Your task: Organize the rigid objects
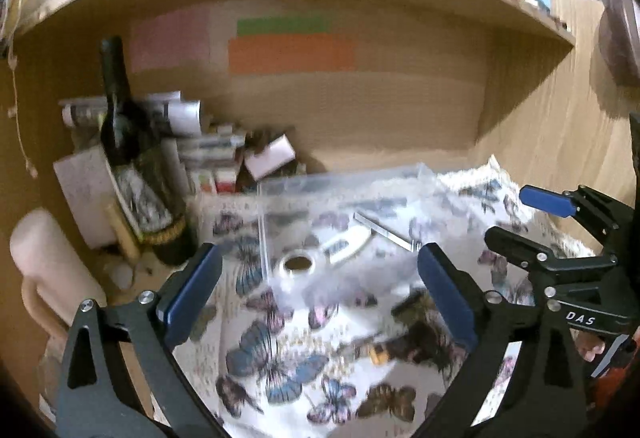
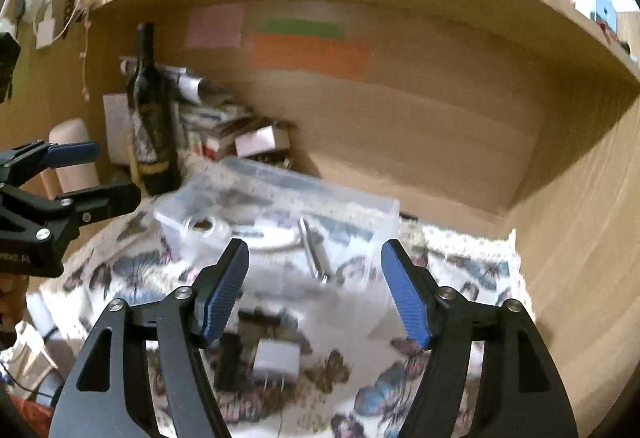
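A clear plastic box sits on a butterfly-print cloth. Inside lie a tape roll, a white oval item and a metal bar. A dark object with a yellow tip lies on the cloth in front of the box. A white plug adapter and a black object lie below my right gripper, which is open and empty. My left gripper is open and empty, before the box.
A dark wine bottle stands at the back left beside stacked boxes and rolls. A pink cylinder stands at far left. Wooden desk walls and a shelf overhead enclose the space.
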Demonstrator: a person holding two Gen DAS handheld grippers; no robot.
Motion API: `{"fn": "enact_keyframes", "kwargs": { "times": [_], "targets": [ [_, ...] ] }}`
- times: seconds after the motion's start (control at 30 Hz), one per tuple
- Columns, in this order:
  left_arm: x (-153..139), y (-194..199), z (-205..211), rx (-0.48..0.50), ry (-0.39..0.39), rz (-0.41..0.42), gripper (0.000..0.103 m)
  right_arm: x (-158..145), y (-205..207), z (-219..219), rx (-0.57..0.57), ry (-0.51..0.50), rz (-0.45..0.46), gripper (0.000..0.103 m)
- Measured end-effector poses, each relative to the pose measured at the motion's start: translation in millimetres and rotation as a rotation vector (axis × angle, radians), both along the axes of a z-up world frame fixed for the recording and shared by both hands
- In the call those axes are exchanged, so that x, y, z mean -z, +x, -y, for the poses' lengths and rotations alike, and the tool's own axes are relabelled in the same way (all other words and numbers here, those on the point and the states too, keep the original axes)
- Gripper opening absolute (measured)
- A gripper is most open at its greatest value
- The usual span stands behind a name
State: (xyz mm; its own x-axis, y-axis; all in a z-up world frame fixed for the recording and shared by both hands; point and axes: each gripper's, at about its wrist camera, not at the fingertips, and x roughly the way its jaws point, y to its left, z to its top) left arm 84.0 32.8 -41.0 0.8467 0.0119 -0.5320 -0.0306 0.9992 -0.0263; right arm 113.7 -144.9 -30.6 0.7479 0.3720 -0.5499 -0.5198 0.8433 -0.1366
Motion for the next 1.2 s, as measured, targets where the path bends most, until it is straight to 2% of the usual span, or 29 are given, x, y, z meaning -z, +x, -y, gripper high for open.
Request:
{"fn": "enact_keyframes", "kwargs": {
  "times": [0.23,0.43,0.6,0.67,0.73,0.83,1.13,1.2],
  "targets": [
    [37,-6,1,0.006,-0.026,-0.113,0.099,40,-2,11,0.021,0.001,-0.135,0.066],
    [61,-3,12,0.055,-0.062,-0.187,0.099,73,-8,19,0.04,0.001,-0.24,0.065],
    [69,-1,23,0.086,-0.08,-0.206,0.099,92,-10,19,0.032,-0.002,-0.309,0.047],
    [71,-1,26,0.096,-0.085,-0.216,0.095,97,-8,20,0.024,0.014,-0.342,0.043],
    [75,0,30,0.108,-0.085,-0.234,0.087,101,-6,21,0.016,0.029,-0.366,0.039],
    [81,2,37,0.122,-0.079,-0.255,0.079,105,-5,23,0.0,0.05,-0.388,0.029],
    [92,14,64,0.193,-0.093,-0.313,0.052,103,-9,42,0.018,0.108,-0.379,0.028],
    [93,18,69,0.201,-0.095,-0.318,0.051,100,-10,49,0.033,0.118,-0.364,0.028]
  ]
}}
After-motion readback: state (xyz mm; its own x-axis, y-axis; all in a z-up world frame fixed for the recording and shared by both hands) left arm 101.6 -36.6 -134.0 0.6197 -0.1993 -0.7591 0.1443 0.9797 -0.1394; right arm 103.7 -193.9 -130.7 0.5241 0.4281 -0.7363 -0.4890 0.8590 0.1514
